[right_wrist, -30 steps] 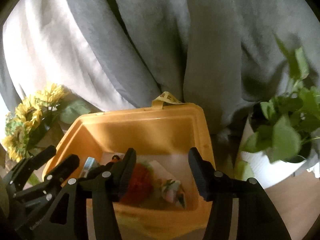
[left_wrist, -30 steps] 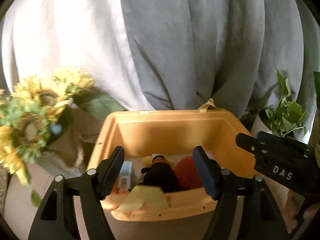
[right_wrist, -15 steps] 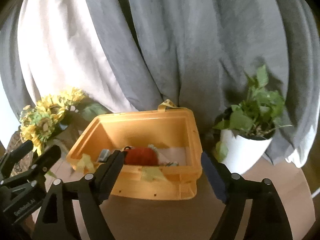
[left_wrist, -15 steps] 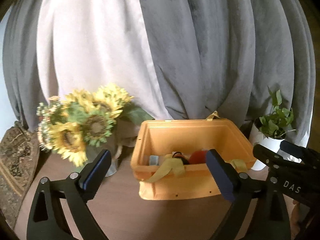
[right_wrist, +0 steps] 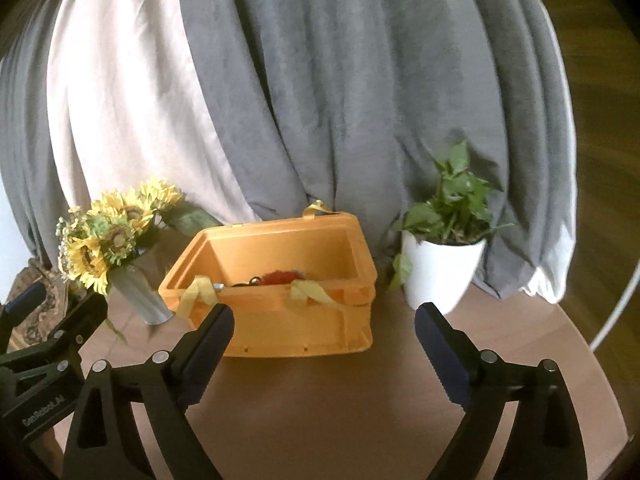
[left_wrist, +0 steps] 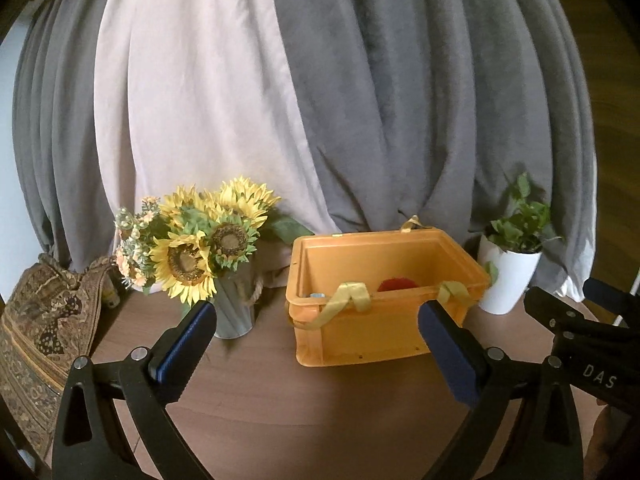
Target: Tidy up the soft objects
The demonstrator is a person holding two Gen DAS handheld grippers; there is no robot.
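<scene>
You are holding left gripper [left_wrist: 316,330] and right gripper [right_wrist: 320,330] spread wide, empty | red plush [right_wrist: 280,277] is sitting inside orange bin [right_wrist: 280,322] | probably light, squashy; pinch its middle.

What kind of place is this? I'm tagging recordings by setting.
Probably a home-style corner: a brown wooden table backed by grey and cream curtains, with a grey vase of yellow sunflowers and a white potted green plant flanking an orange plastic bin.
</scene>
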